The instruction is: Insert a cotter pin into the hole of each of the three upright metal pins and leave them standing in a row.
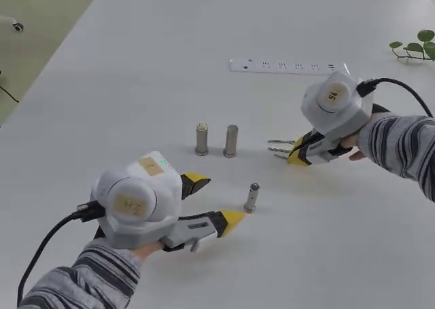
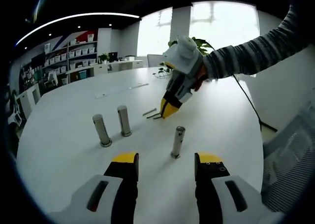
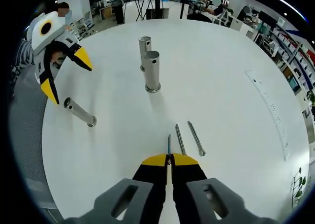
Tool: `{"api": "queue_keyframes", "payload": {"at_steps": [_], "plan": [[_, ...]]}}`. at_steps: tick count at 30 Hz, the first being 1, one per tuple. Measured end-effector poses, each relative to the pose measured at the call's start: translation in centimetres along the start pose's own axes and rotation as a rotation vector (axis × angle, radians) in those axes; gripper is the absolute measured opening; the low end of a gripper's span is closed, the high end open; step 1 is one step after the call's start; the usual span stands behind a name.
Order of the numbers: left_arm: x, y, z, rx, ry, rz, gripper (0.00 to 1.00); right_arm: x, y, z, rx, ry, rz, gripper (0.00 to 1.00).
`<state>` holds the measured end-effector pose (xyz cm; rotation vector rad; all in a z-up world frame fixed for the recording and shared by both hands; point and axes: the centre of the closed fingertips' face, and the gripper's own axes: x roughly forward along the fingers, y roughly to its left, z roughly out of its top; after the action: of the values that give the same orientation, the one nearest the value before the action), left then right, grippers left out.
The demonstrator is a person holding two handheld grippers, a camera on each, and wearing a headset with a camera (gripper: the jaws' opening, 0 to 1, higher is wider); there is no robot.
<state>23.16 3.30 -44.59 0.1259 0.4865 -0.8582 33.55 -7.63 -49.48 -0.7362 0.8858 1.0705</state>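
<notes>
3 metal pins stand upright on the white table (image 1: 136,71). 2 of them make a close pair near the middle of the head view: the left pin (image 1: 202,139) and the right pin (image 1: 231,140) stand just beside each other without touching. The third pin (image 1: 252,197) stands apart from them, at 5 o'clock from the pair.

The left gripper (image 1: 216,199) sits at 7 o'clock in the head view. Its jaws are spread apart and hold nothing. In the left gripper view the third pin stands at 12 o'clock, just ahead of the gap between the 2 yellow tips and touching neither.

The right gripper (image 1: 297,156) is at 3 o'clock from the pair, well apart from the left gripper. Its jaws are pressed together on the held cotter pin (image 3: 169,144), which juts from the tips toward 12 o'clock in the right gripper view. Whether this pin is lifted or rests on the table cannot be told. The first loose cotter pin (image 3: 180,139) lies flat at 1 o'clock from the tips, and the second loose cotter pin (image 3: 196,138) lies just beyond it on the same side.

A white power strip (image 1: 289,66) lies at 1 o'clock from the pair, farther up the table. A green plant (image 1: 414,47) shows at 2 o'clock, at the table's edge.
</notes>
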Motion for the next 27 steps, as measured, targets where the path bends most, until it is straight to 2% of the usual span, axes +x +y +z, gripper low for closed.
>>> {"api": "queue_keyframes", "payload": {"at_steps": [5,8,12,16,20,22,27], "plan": [[-0.3,0.1,-0.1,-0.001,0.005,0.001,0.41,-0.2,0.2,0.1,-0.036,-0.013,-0.007,0.0],[-0.4,0.1,0.1,0.0,0.0,0.0,0.4,-0.8,0.4,0.8,-0.059,-0.058,-0.018,0.0],[-0.4,0.0,0.7,-0.01,-0.009,-0.008,0.37,-1.5,1.0,1.1,-0.112,-0.079,-0.035,0.0],[-0.1,-0.1,1.3,-0.011,-0.007,-0.017,0.35,-2.5,2.1,1.8,-0.136,-0.129,-0.051,0.0],[0.1,-0.1,2.0,-0.041,-0.015,-0.022,0.33,-3.4,3.2,2.2,-0.157,-0.164,-0.069,0.0],[0.3,-0.2,2.3,-0.054,-0.017,-0.027,0.32,-3.6,3.0,2.4,-0.163,-0.18,-0.073,0.0],[0.6,-0.6,2.8,-0.095,-0.01,-0.04,0.29,-4.9,4.7,3.2,-0.206,-0.222,-0.086,0.0]]}}
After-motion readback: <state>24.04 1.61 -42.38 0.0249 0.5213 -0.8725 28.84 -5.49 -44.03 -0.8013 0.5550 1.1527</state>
